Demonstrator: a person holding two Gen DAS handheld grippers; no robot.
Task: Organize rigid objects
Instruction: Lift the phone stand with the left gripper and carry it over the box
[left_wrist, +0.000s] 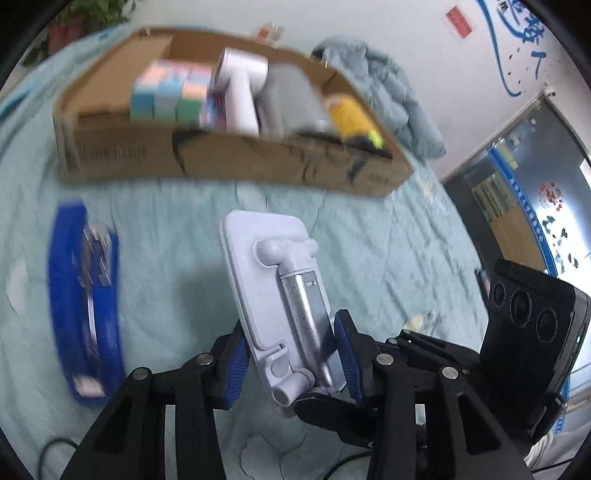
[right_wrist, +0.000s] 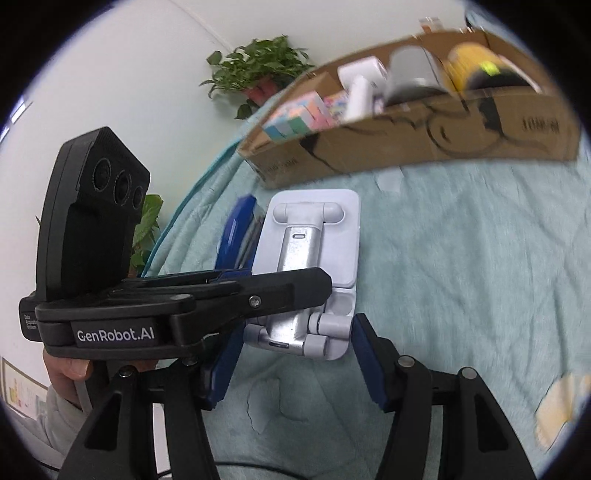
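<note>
Left tool (left_wrist: 291, 363) clamps phone stand (left_wrist: 273, 295) | right tool (right_wrist: 295, 365) agape, empty | cardboard box (left_wrist: 229, 162) ahead

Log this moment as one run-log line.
left gripper: shut on phone stand | right gripper: open, at stand's base | cardboard box: partly filled | blue stapler: on bedspread

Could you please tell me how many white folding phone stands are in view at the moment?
2: one phone stand clamped in the left tongs above the bedspread, another phone stand lying in the cardboard box. More may be hidden inside.
</note>
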